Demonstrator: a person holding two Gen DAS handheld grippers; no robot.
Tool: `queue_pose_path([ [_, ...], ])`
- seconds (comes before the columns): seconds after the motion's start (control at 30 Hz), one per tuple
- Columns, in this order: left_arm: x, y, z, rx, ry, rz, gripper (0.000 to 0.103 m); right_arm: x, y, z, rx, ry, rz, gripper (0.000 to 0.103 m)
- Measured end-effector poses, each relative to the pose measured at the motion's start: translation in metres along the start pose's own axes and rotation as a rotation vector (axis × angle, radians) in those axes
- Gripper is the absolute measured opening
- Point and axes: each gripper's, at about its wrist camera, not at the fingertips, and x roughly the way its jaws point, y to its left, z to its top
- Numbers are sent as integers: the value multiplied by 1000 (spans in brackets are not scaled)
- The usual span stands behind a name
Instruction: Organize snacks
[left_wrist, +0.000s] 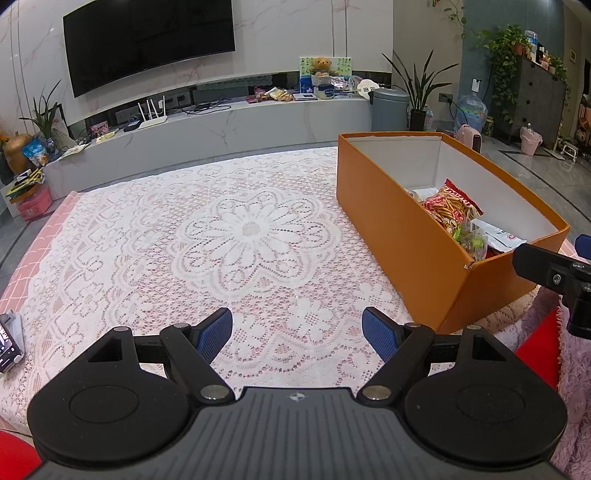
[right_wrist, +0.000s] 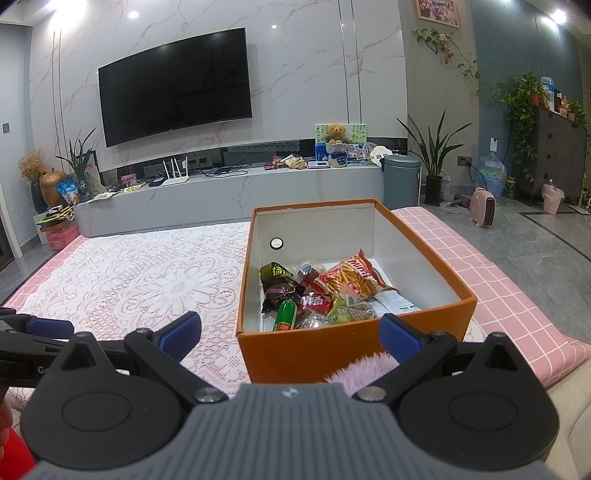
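Note:
An orange cardboard box (right_wrist: 306, 350) with a white inside stands on the lace-covered table (right_wrist: 147, 280). It holds several snack packs: a red bag of stick snacks (right_wrist: 351, 277), a dark pack (right_wrist: 277, 284), a green tube (right_wrist: 286, 314). The box also shows in the left wrist view (left_wrist: 399, 236), with the stick bag (left_wrist: 448, 205) inside. My left gripper (left_wrist: 297, 334) is open and empty above the lace, left of the box. My right gripper (right_wrist: 290, 334) is open and empty, just before the box's near wall. The right gripper's body shows at the left view's right edge (left_wrist: 554, 273).
A phone (left_wrist: 9, 343) lies at the table's left edge. Beyond the table stand a TV console (right_wrist: 229, 192), a grey bin (right_wrist: 400, 181), plants and a pink heater (right_wrist: 484, 206). Fluffy pink fabric (right_wrist: 354, 373) lies under my right gripper.

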Motion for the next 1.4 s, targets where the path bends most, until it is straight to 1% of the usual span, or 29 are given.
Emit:
queue_pose_path([
  [1.4,1,0,-2,-7,7,2,94,0,-2,1,-5,2,3,100],
])
